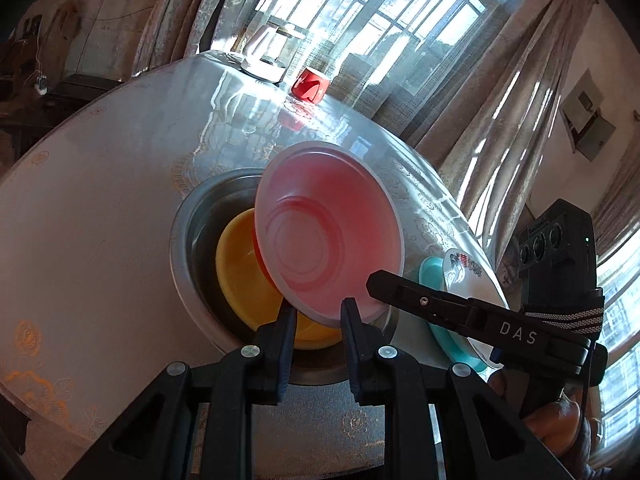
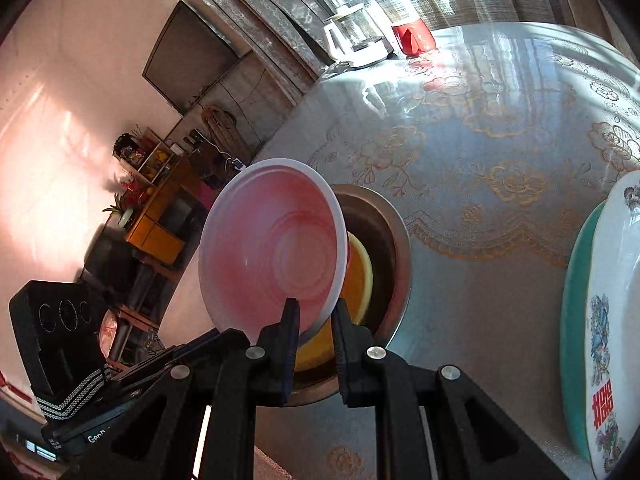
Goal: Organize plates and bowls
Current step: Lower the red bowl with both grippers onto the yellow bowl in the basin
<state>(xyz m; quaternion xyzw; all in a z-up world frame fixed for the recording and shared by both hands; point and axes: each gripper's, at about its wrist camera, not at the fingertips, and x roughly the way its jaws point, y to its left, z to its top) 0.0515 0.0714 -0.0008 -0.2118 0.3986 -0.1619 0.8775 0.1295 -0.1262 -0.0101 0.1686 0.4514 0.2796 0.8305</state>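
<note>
Bright daylight pours through a barred window (image 1: 372, 4) behind sheer curtains (image 1: 500, 92), backlighting both views. Glare streaks the glossy table (image 1: 100, 208) near its far edge, with window reflections. The pink bowl (image 1: 328, 232) glows translucent. Foreground parts sit in dark shadow. Fisheye distortion bends everything, with black vignetting at the corners; focus stays fairly sharp.

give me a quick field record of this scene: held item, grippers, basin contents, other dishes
held item: translucent pink plastic bowl, tilted, above the basin
left gripper: fingers at the bowl's rim
right gripper: shut on the bowl's rim
basin: round steel basin holding a yellow plastic bowl
other dishes: white patterned plate on a teal plate
table: floral tablecloth
</note>
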